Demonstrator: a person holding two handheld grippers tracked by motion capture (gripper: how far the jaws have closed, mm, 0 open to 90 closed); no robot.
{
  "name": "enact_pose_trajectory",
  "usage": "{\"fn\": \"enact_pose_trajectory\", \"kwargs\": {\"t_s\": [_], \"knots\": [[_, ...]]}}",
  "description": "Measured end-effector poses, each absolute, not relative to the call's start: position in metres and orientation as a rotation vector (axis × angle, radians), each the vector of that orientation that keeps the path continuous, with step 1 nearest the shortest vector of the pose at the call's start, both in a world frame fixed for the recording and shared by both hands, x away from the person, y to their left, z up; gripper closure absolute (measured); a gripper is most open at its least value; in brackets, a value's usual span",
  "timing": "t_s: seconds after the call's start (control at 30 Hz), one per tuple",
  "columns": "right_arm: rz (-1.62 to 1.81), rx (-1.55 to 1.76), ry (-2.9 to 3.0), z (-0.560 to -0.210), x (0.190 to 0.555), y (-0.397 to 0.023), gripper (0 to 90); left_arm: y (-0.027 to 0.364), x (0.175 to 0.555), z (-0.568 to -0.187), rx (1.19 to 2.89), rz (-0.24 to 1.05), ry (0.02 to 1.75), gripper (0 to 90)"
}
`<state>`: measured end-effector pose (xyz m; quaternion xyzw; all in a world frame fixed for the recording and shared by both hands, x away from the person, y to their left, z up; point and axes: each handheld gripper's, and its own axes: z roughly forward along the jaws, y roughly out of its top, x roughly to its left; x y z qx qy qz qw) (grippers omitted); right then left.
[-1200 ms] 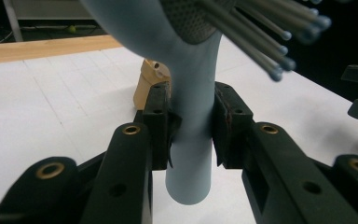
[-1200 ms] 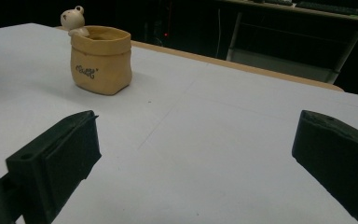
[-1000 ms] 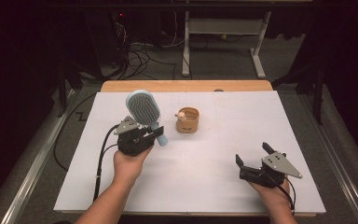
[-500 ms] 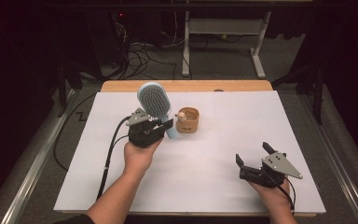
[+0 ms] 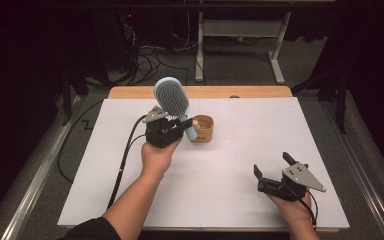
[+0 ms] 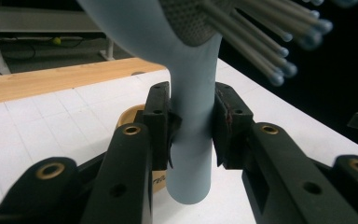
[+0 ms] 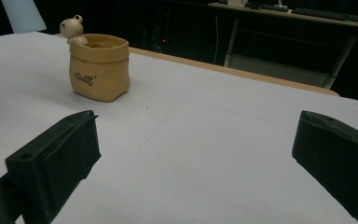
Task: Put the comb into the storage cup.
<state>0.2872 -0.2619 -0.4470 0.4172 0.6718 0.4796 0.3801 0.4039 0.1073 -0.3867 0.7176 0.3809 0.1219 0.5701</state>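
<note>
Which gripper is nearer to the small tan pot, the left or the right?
Left. The left gripper, holding the hairbrush, is right beside the pot; the right gripper rests open far toward the table's near edge.

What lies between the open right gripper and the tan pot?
Nothing: the high view shows bare white table between the right gripper and the tan pot; the right gripper view agrees.

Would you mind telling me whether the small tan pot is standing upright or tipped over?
Upright: the tan pot rests on its base on the white mat, opening facing up.

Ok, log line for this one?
left claw: shut on hairbrush handle | right claw: open, idle | pot: beside brush
</note>
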Motion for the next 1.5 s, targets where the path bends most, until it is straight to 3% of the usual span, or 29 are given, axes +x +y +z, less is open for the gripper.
{"fn": "enact_pose_trajectory", "kwargs": {"t_s": [1.5], "knots": [[1.242,1.067,1.680,-0.444,0.286,-0.265,1.3,0.068,0.442,-0.361,1.691,0.371,0.841,70.4]]}}
